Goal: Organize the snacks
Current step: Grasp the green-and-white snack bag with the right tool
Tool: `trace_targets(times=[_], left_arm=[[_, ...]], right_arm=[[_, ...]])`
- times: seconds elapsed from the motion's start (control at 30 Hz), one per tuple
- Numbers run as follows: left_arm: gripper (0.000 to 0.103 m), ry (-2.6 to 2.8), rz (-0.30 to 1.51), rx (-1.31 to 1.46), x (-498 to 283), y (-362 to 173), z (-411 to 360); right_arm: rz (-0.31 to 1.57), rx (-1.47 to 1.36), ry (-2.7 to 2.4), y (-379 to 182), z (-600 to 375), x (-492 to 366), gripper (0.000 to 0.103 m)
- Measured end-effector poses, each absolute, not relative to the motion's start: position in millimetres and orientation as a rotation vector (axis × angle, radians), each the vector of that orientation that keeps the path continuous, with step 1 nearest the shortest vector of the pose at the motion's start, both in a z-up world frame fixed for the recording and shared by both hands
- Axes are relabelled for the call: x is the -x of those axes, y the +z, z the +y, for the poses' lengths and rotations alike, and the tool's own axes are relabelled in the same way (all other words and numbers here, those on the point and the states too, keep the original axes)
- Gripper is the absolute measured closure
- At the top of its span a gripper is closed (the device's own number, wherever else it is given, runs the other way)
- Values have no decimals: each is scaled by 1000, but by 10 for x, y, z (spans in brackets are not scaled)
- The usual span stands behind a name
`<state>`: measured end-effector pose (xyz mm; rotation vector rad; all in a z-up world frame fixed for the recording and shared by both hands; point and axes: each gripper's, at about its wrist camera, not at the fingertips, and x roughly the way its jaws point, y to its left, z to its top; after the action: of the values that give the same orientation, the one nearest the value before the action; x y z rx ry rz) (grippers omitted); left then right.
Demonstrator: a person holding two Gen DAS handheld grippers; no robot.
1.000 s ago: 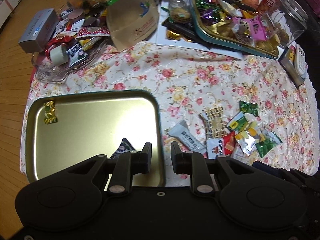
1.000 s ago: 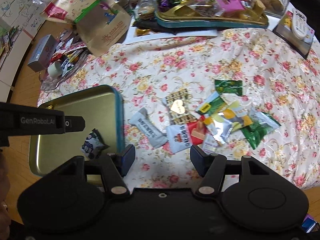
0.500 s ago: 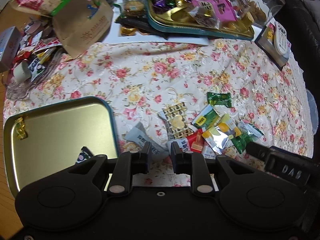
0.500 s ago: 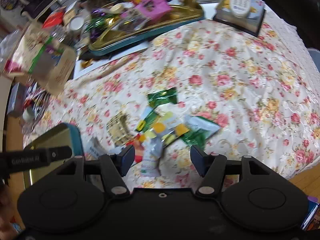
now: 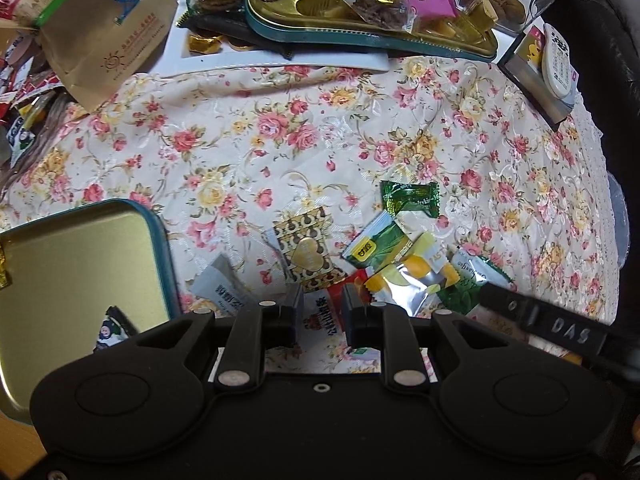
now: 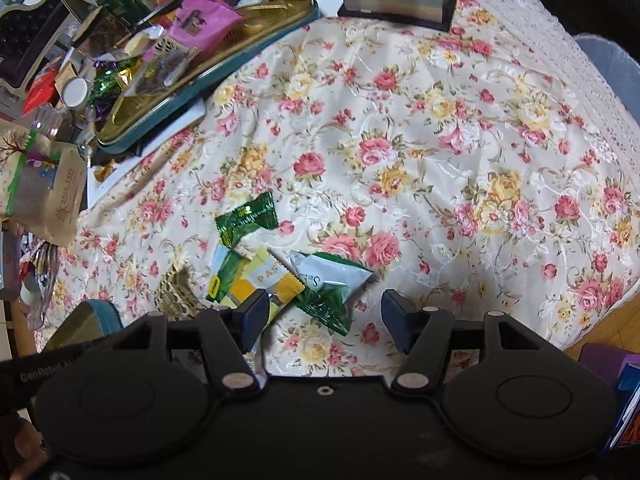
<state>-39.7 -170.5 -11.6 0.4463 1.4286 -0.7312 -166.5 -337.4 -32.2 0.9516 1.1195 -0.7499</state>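
Note:
A pile of loose snack packets lies on the floral cloth: a green candy (image 5: 410,197), a gold heart packet (image 5: 307,254), a grey bar (image 5: 219,288), a red-and-white packet (image 5: 326,312), a yellow packet (image 5: 412,276). My left gripper (image 5: 322,309) hovers over the red-and-white packet with a narrow gap, holding nothing. A gold tin tray (image 5: 80,272) at left holds a dark packet (image 5: 114,326). My right gripper (image 6: 326,314) is open wide above a white-green packet (image 6: 332,278), beside the yellow packet (image 6: 268,280) and green candy (image 6: 248,218).
A second gold tray (image 5: 360,36) full of sweets sits at the back, with a brown paper bag (image 5: 108,28) to its left and a small box with a white tin (image 5: 548,68) at back right. The right gripper's finger (image 5: 540,320) shows at lower right.
The left gripper has swung right, from over the tin tray to over the packet pile. The right gripper has also moved right and forward over the green and yellow packets.

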Motion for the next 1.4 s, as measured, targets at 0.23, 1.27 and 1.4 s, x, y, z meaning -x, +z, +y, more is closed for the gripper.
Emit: trace_targets(times=[0.23,1.27,1.4], left_arm=[[73,-745,1459,-434,360,-234,-1819],[74,-713,1473,-365,85,-322,-1722],[74,-713,1478,-351,57,-319,-1701]], right_arm=[[1188,-985,-702,-570,-3338,1582,38],[908,-1308,-1093,-868,-4121,1924,37],[904,-1257,-1108,-870,-4077,1828,35]])
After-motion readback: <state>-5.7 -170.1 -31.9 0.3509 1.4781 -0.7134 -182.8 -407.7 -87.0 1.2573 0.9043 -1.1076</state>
